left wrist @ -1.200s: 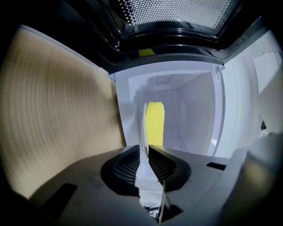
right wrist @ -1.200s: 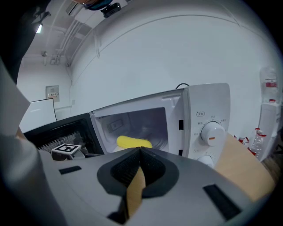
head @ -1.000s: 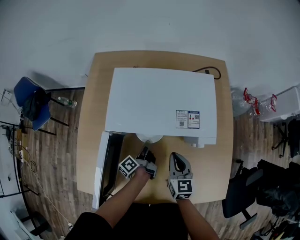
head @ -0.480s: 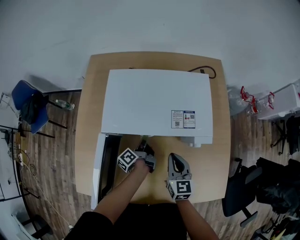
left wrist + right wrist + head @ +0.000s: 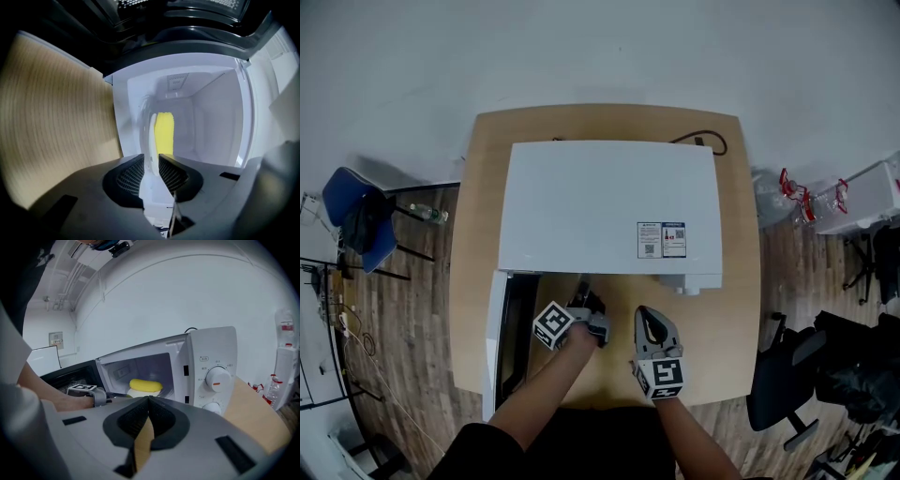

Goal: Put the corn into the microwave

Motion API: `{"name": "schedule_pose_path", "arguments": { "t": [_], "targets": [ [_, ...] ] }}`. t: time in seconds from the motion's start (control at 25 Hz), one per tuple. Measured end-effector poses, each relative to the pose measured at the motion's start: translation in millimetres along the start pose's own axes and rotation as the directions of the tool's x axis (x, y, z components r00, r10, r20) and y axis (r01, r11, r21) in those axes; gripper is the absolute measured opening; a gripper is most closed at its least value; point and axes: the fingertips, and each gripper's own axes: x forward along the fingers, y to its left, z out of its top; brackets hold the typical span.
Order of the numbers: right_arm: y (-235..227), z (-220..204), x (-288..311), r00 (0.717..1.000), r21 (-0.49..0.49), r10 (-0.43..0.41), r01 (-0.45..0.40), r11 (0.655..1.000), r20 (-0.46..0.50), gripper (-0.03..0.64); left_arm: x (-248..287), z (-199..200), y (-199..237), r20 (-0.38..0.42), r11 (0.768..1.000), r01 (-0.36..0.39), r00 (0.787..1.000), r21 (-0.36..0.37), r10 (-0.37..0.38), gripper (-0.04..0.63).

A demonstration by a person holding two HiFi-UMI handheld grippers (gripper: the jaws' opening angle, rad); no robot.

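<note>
Currently the corn (image 5: 164, 133) lies on a white plate (image 5: 152, 136) inside the cavity of the microwave (image 5: 609, 206), which stands on a wooden table (image 5: 741, 319). The door (image 5: 514, 328) hangs open at 8 o'clock of the oven in the head view.

Left gripper (image 5: 151, 161): at the mouth of the cavity, at about 6 o'clock of the oven body. Its jaws stand narrowly apart and have just been opening. The plate's rim runs between the two pads, and a thin gap shows on each side of it. Corn sits beyond the rim, toward 12 o'clock in the left gripper view.

Right gripper (image 5: 149, 401): over the table in front of the control panel, at 3 o'clock of the left gripper in the head view. Jaw tips meet, and nothing is between them. Its view shows the corn at 12 o'clock and a control knob (image 5: 216, 378) at 2 o'clock.
</note>
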Motion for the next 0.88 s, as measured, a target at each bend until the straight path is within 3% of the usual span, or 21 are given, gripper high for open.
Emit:
{"name": "schedule_pose_path", "arguments": {
  "t": [0.08, 0.2, 0.4, 0.6, 0.88],
  "targets": [
    [-0.8, 1.2, 0.3, 1.0, -0.002, 0.0, 0.0, 1.0, 0.001, 0.058, -7.4, 0.2, -5.1, -0.015, 0.996, -0.012, 1.0, 0.093, 0.014, 0.084],
    [-2.2, 2.4, -0.4, 1.0, -0.003, -0.004, 0.004, 1.0, 0.002, 0.058, -14.0, 4.2, -18.7, -0.028, 0.967, 0.0, 1.0, 0.255, 0.007, 0.084],
    [-2.4, 0.3, 1.0, 1.0, -0.002, -0.007, 0.007, 1.0, -0.002, 0.058, -0.8, 8.2, -35.6, -0.065, 0.915, 0.06, 0.997, 0.4, -0.037, 0.085],
    [0.7, -2.0, -0.3, 1.0, 0.0, -0.009, 0.009, 1.0, -0.007, 0.058, 11.1, 4.6, -31.2, -0.093, 0.891, 0.055, 0.996, 0.451, -0.014, 0.084],
    [-2.0, -5.7, -1.1, 1.0, 0.003, -0.016, 0.016, 1.0, -0.014, 0.058, 20.1, 3.5, -34.9, -0.099, 0.878, 0.055, 0.995, 0.476, -0.008, 0.084]
  ]
}}
